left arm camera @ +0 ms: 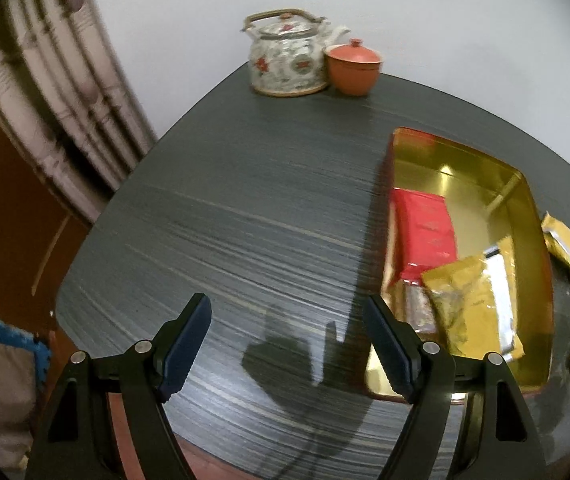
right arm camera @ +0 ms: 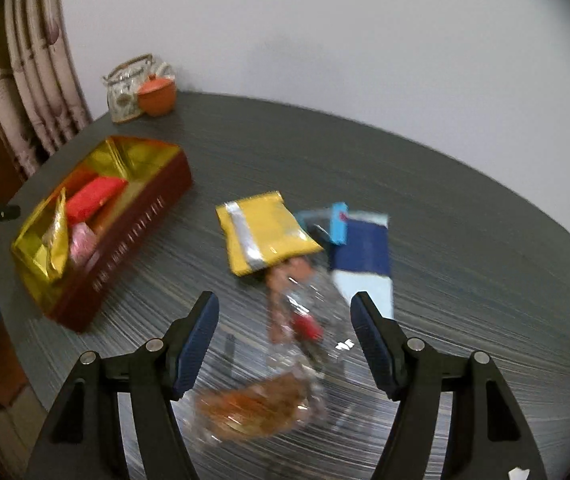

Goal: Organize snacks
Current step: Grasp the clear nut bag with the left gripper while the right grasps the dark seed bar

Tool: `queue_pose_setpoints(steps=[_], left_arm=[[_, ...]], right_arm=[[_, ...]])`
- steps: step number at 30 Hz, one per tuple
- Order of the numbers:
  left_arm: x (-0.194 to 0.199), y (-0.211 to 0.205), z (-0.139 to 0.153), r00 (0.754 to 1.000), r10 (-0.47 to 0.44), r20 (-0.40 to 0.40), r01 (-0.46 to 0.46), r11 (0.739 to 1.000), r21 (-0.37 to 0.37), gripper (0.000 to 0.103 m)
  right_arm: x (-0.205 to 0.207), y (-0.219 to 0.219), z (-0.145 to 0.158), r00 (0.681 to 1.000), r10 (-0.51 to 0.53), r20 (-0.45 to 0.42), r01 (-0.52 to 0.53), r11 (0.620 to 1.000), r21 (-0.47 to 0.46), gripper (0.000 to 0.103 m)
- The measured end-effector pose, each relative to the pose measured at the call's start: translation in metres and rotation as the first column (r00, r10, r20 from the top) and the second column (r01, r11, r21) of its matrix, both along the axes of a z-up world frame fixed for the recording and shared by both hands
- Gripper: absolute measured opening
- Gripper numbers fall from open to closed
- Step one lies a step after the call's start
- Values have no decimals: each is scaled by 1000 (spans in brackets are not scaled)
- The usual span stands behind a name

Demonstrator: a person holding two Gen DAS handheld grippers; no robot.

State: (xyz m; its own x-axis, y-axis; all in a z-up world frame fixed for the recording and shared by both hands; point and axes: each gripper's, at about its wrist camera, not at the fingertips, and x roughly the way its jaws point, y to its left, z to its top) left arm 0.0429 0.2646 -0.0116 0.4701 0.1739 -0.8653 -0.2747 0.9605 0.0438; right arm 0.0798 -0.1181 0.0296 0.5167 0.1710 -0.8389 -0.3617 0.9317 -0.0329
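At the lower centre, over bare table (left arm camera: 245, 216) beside the tin (left arm camera: 541, 280), the left gripper (left arm camera: 287, 312) stood open and empty, as did the right gripper (right arm camera: 285, 312) above a clear packet (right arm camera: 285, 344).

I am looking down at a dark grey tabletop (left arm camera: 245, 208) with fine pale streaks running across its surface and rounded corners. Behind it stands a plain white wall (left arm camera: 405, 20), evenly lit and bare. To my left hangs a curtain (left arm camera: 65, 92) in long folds, pale with a darker printed pattern. Beside the curtain there is brown wooden panelling (left arm camera: 1, 200). At the far corner of the tabletop, close to the wall, sit a patterned ceramic teapot (left arm camera: 285, 60) with a hoop handle and, touching it, a lidded terracotta cup (left arm camera: 353, 68). Light from above throws a sharp dark shadow (left arm camera: 305, 368) on the tabletop near me. Low at my left lies something blue-edged (left arm camera: 1, 324), too blurred to tell.
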Motion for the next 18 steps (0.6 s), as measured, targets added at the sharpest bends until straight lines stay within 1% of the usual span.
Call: queue_pose_setpoints(steps=[4,7,10,14,17,18], left_arm=[[-1,-21,7,996,-82,18,81,996,23,79],[-3,-39,15,988,-150,33,150,989,18,79],[-7,-61,21,971,-235,38,234,972,22,79],[-14,-92,29,941,-335,57,334,942,16,79],[-12,-118,28,921,-386,46,386,922,3,79],[-12,-125,28,916,-398,42,398,917,6,79]], right_arm=[[6,-15,-11,998,47,-35,-47,999,-12,66],[10,-24,-20,995,83,-59,-84,996,-23,66],[17,-25,-28,990,121,-74,-124,992,-32,66],[24,-22,-34,984,158,-87,-161,987,-27,63],[27,-22,-39,979,173,-105,-174,985,-1,50],[27,-23,-41,979,171,-108,-171,985,6,44]])
